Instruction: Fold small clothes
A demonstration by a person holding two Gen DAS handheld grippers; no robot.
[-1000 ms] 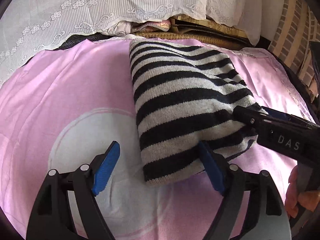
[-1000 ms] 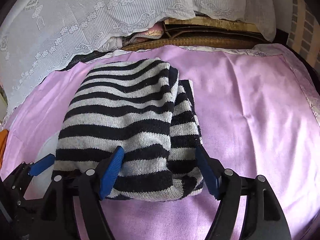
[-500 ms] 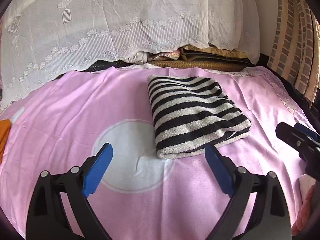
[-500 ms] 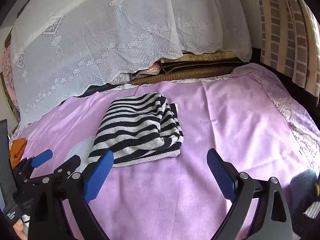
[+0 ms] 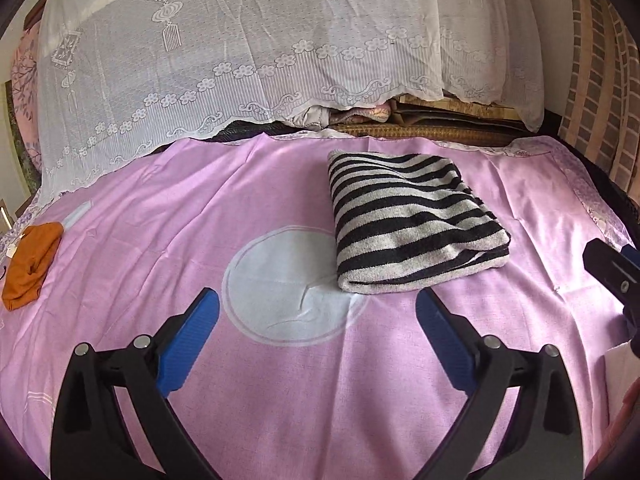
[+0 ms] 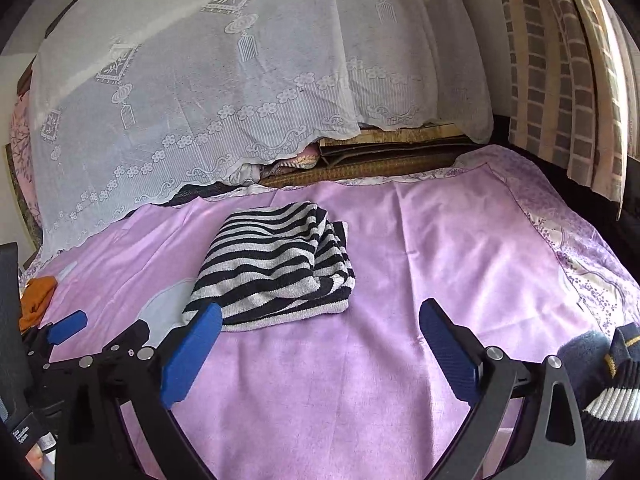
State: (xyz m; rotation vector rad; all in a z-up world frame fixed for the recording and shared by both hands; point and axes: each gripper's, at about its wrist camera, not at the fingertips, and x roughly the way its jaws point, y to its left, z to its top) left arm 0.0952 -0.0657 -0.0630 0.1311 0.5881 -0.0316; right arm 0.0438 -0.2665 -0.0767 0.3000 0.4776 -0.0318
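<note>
A black-and-grey striped knit garment [image 5: 408, 228] lies folded into a compact rectangle on the pink sheet [image 5: 160, 240]; it also shows in the right wrist view [image 6: 276, 268]. My left gripper [image 5: 318, 320] is open and empty, held back from the garment's near edge. My right gripper [image 6: 320, 332] is open and empty, also short of the garment. The left gripper shows at the lower left of the right wrist view [image 6: 66, 326]. The right gripper's tip shows at the right edge of the left wrist view [image 5: 612, 268].
An orange cloth [image 5: 30, 264] lies at the sheet's left edge. A dark garment with white and yellow bands [image 6: 608, 376] lies at the right. A white lace cover [image 5: 240, 48] drapes over a pile at the back. A brick-pattern curtain [image 6: 560, 60] hangs on the right.
Both grippers have pulled back and up from the striped garment, which they straddled a second ago. The garment stays folded on the sheet.
</note>
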